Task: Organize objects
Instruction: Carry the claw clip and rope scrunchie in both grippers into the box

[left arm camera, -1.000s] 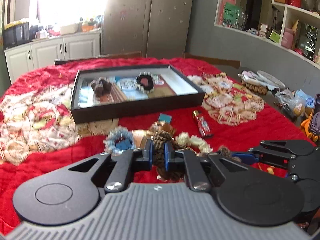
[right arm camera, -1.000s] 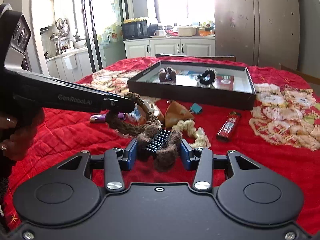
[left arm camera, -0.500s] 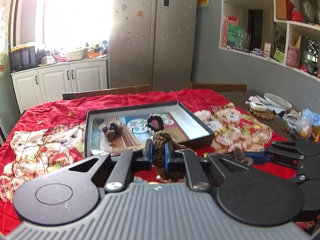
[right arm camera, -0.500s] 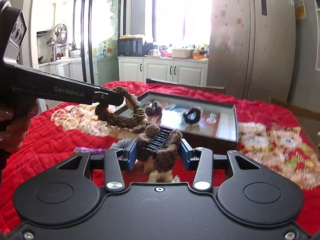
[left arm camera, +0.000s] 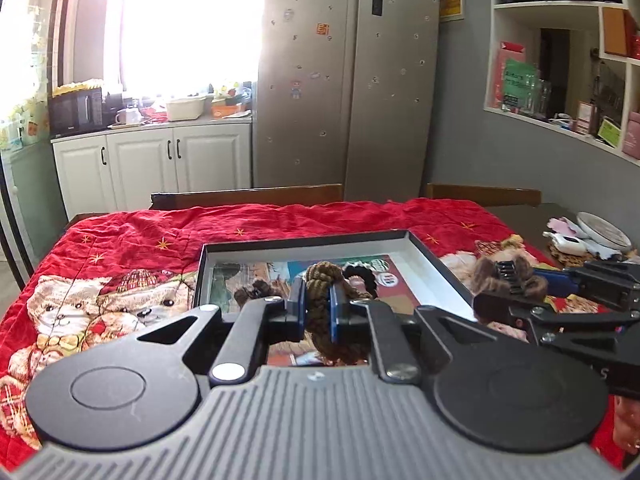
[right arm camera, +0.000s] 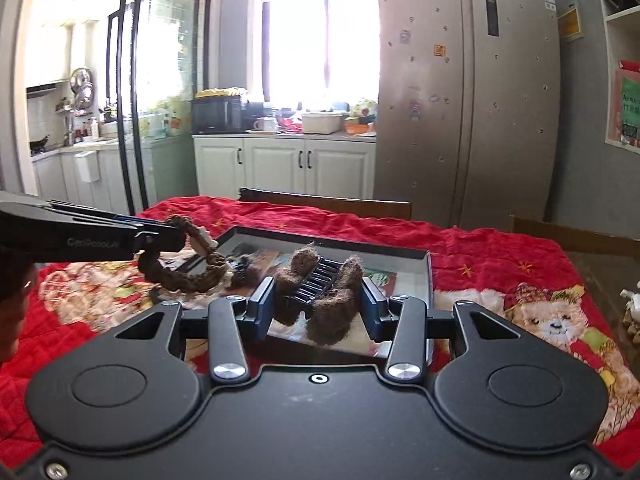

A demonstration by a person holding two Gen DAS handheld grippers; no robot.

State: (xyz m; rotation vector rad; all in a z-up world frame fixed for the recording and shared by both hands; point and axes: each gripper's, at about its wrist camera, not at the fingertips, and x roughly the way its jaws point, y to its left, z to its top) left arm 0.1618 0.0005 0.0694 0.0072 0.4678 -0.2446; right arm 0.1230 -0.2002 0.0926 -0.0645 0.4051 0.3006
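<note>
My left gripper (left arm camera: 318, 310) is shut on a brown braided hair band (left arm camera: 322, 304), held above the near left part of the black tray (left arm camera: 304, 239). It also shows in the right wrist view (right arm camera: 160, 236) with the band (right arm camera: 188, 276) hanging from it. My right gripper (right arm camera: 318, 300) is shut on a furry brown hair claw clip (right arm camera: 320, 292), held above the tray's (right arm camera: 430, 280) near edge. The clip also shows in the left wrist view (left arm camera: 506, 278). A fuzzy brown clip (left arm camera: 256, 292) and a black scrunchie (left arm camera: 360, 276) lie in the tray.
The tray sits on a red bear-print quilt (left arm camera: 120, 248) over the table. Wooden chair backs (left arm camera: 248, 198) stand behind it. A plate and small items (left arm camera: 600, 230) lie on bare table at the right. Cabinets and a fridge stand beyond.
Both grippers have lifted and moved forward from the loose items on the quilt to above the tray, each still holding its object.
</note>
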